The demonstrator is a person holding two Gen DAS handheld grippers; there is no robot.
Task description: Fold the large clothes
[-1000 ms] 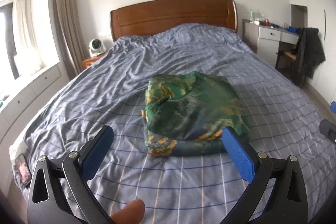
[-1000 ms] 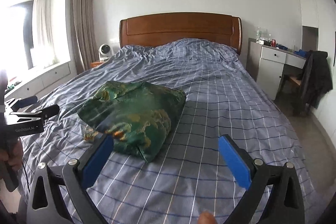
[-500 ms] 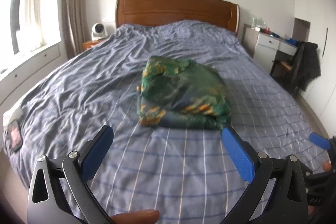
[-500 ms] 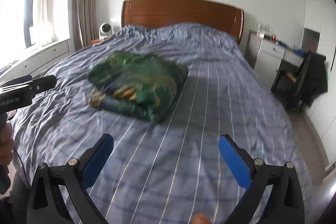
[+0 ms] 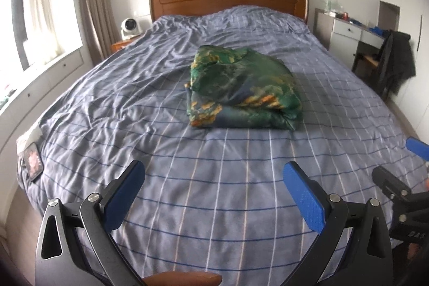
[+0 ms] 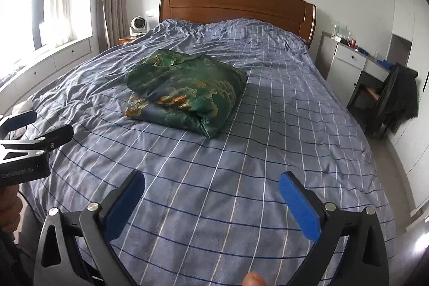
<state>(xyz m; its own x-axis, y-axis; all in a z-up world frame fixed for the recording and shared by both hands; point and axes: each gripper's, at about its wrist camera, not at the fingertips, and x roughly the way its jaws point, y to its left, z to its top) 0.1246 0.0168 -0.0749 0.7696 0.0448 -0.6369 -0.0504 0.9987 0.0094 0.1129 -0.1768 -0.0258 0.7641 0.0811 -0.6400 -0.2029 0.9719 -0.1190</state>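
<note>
Both grippers, left gripper (image 5: pixel 213 188) and right gripper (image 6: pixel 211 196), hang spread and empty, folded green garment (image 5: pixel 242 91) well ahead, left lined up straighter.

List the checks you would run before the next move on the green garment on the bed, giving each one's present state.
1. Left hand-held gripper open and empty: ok.
2. Right hand-held gripper open and empty: ok.
3. Green garment folded into a compact bundle: ok.
4. Bundle edges aligned: not ok; a corner sticks out at the near left.
5. Bundle lying fully on the checked bedspread, away from the bed's edges: ok.
6. Layers inside the bundle smooth: cannot tell.
</note>
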